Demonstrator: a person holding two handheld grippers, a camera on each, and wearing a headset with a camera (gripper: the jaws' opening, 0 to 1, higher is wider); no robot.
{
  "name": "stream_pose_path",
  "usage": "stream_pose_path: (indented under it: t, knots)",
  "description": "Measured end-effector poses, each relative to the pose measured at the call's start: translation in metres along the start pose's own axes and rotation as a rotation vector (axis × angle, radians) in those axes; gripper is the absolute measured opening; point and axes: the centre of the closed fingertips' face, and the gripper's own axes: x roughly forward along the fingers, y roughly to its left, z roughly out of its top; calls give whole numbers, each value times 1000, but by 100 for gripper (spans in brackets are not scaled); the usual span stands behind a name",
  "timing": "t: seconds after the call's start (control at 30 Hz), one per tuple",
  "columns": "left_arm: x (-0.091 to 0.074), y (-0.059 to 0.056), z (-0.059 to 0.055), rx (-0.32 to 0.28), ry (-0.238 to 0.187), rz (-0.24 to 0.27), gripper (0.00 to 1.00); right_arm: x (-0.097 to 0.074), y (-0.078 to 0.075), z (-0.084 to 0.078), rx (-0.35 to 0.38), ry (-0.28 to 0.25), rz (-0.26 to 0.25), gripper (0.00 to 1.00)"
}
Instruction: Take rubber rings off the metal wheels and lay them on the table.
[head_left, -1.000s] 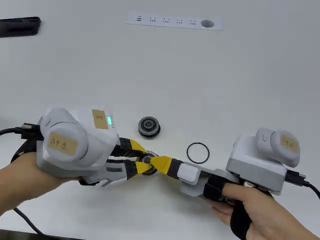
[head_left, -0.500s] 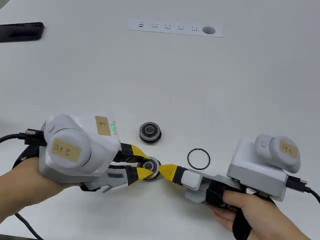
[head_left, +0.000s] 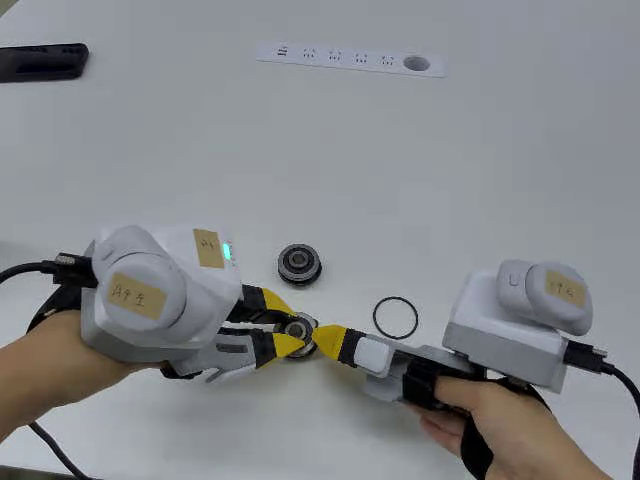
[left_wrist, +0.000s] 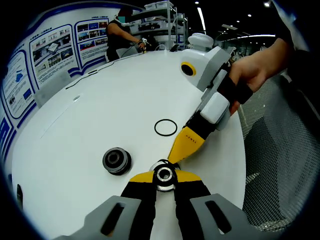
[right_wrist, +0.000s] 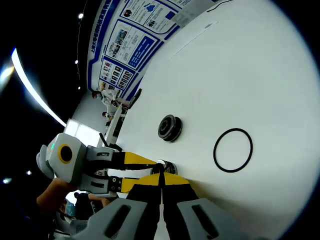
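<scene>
The left gripper (head_left: 283, 325) acts as the fixture. Its jaws are closed on the held wheel (left_wrist: 164, 175), one yellow tip on each side, and keep it just above the counter (head_left: 450, 180) close to the near edge. This grip exposes the wheel's rim on the side facing the right gripper (head_left: 328, 341), most likely so that the rim can be worked on while the wheel is kept from rolling or turning.

The right gripper comes in low from the right. In the right gripper view its jaws are pressed together with no visible gap between the tips. The closed tips touch the rim of the held wheel. It cannot be told whether any rubber is pinched between them.

The held wheel therefore sits between the left gripper's jaws and directly in front of the tips of the right gripper's jaws, in contact with both.

One loose rubber ring (head_left: 396, 318) lies flat on the counter just beyond the right gripper's jaws and apart from them. The second wheel (head_left: 299, 263) rests on the counter just beyond the held wheel, not touching it. Its dark outer band suggests its ring is not yet removed. A power strip (head_left: 350, 58) lies along the far edge.
</scene>
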Motion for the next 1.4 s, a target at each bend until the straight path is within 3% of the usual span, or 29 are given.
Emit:
stream_pose_path:
  t: [0.73,1.03,1.4]
  knots:
    - [0,-1,1,4,14,3,13,5,10,-1,-166,38,-9,1]
    - [0,-1,1,13,16,4,13,4,9,0,-155,42,-10,1]
    - [0,0,1,-3,8,8,13,0,8,0,-61,20,-12,1]
